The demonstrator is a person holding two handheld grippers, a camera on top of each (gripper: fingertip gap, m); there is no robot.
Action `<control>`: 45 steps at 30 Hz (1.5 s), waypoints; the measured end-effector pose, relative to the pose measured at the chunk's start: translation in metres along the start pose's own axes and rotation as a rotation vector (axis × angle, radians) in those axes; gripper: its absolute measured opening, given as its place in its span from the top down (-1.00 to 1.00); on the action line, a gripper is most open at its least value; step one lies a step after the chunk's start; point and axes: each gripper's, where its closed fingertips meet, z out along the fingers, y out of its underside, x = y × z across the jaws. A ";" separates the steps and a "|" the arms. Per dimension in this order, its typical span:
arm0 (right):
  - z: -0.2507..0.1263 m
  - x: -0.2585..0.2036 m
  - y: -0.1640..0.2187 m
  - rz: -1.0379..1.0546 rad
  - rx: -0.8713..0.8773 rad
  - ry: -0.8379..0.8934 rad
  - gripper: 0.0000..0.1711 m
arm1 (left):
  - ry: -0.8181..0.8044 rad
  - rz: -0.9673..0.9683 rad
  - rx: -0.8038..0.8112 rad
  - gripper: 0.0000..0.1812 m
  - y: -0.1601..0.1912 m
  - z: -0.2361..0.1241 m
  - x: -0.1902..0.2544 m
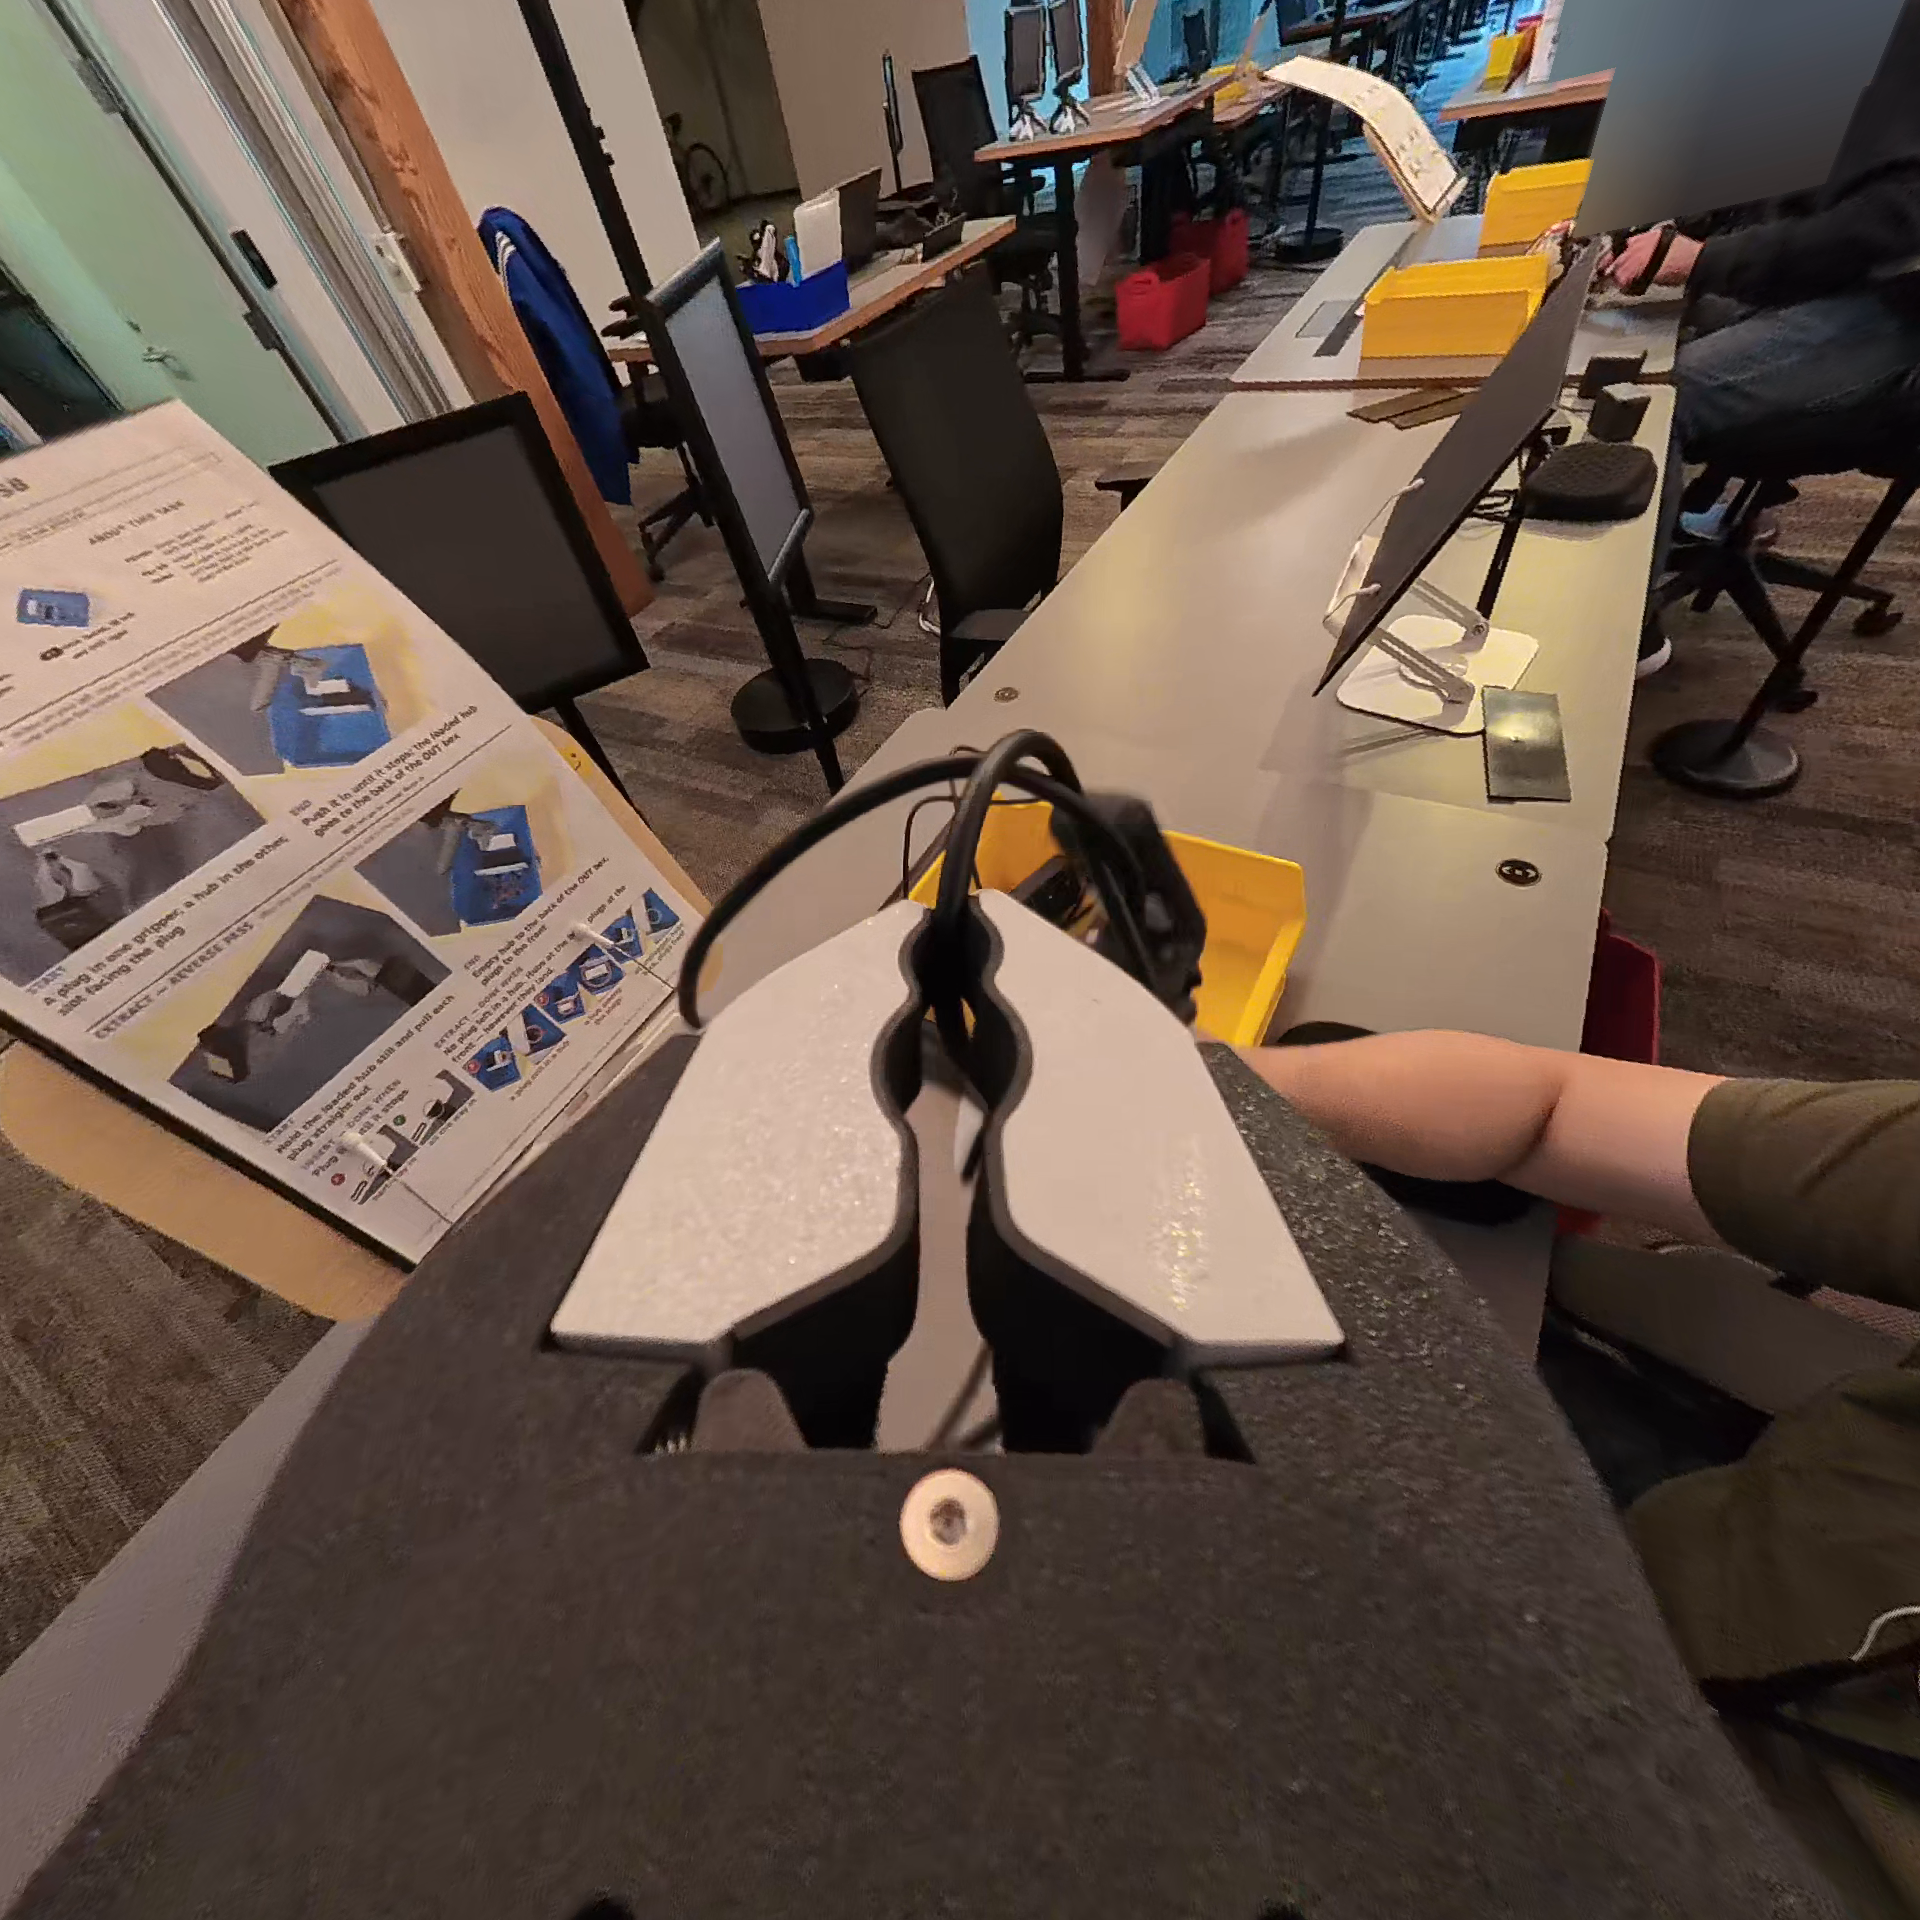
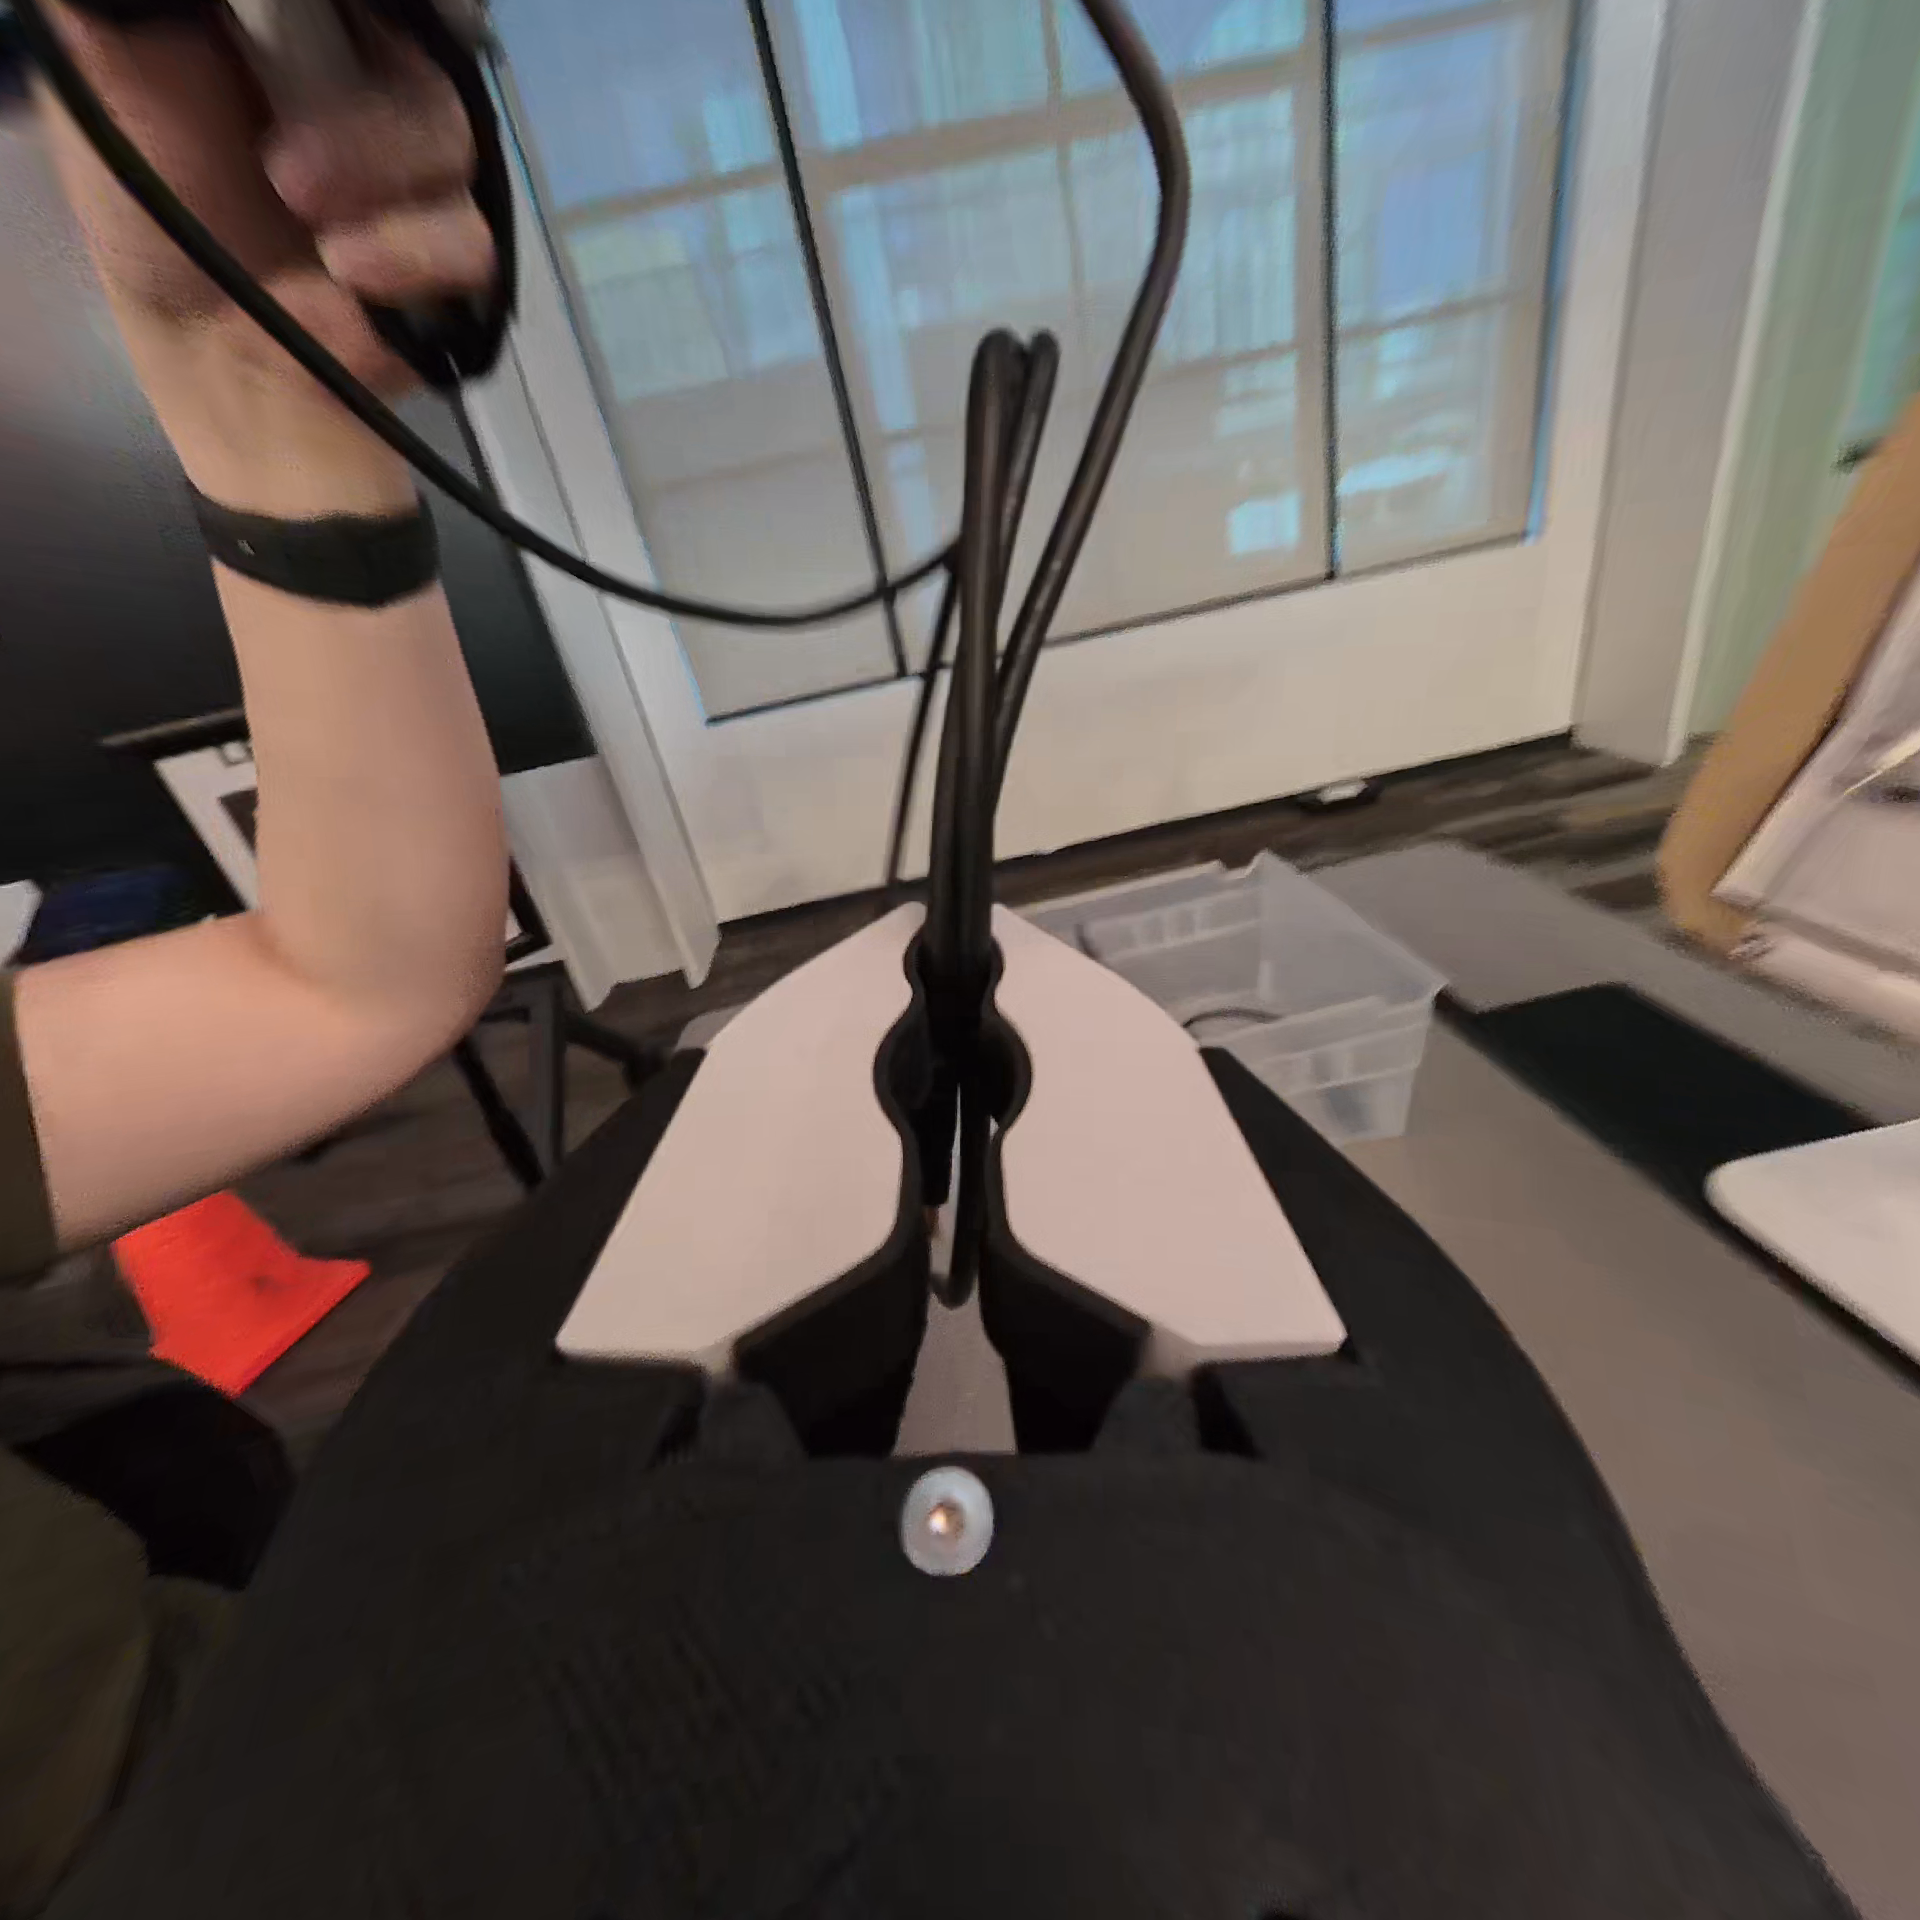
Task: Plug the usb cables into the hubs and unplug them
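In the left wrist view my left gripper (image 1: 951, 920) is shut on a black USB cable (image 1: 961, 852), which loops up and over past the fingertips. A dark blurred object (image 1: 1138, 899) hangs just beyond it, over a yellow bin (image 1: 1257, 920); I cannot tell what it is. In the right wrist view my right gripper (image 2: 956, 930) is shut on a folded bundle of black cable (image 2: 975, 675) that stands up above the fingers. One strand (image 2: 582, 566) runs left and up to the person's raised hand (image 2: 395, 208). No hub shows clearly.
A printed instruction sheet (image 1: 260, 810) leans at the left. The grey table (image 1: 1195, 623) carries a tablet stand (image 1: 1434, 665). The person's forearm (image 1: 1455, 1117) crosses at the right. A clear plastic bin (image 2: 1288, 977), an orange object (image 2: 234, 1278) and a white item (image 2: 1829, 1226) lie around. Tip to tip, the grippers are about 20 cm apart.
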 end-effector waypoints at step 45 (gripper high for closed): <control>-0.110 0.122 0.128 0.261 -0.834 0.451 0.62 | -0.015 -0.298 -0.536 0.59 0.369 0.141 -0.008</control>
